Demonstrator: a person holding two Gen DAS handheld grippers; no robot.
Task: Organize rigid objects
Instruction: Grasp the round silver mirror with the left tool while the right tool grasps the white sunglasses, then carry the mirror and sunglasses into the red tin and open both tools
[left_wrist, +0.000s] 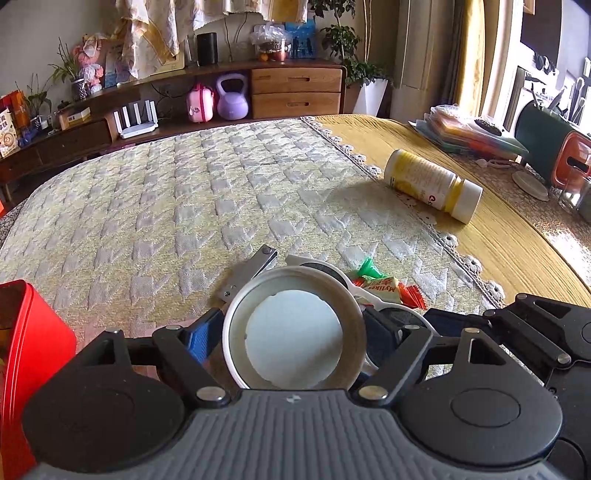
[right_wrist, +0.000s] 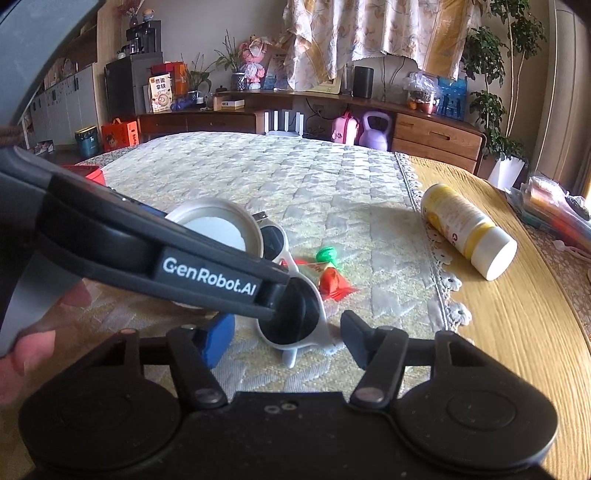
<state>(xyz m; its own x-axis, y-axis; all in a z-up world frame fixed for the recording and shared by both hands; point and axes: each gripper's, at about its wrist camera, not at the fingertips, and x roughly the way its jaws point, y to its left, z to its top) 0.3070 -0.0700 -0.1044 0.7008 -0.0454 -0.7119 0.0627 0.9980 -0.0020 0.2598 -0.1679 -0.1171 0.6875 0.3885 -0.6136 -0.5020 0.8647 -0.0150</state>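
Sunglasses with white frames and dark lenses lie on the quilted cloth of the surface, one lens between the fingers of the right gripper, whose jaws stand apart on either side and do not yet press the frame. The left gripper is clamped across a round white lid, its hollow side up and a pale disc inside. Sorting looks barely begun: nothing visible has been put away. Just beyond both grippers a metal nail clipper and wrapped sweets lie loose beside the lid and glasses. Farther right of the grippers, a yellow bottle with a white cap lies on its side on the yellow cloth. A red tin sits just left of the left gripper, possibly the destination.
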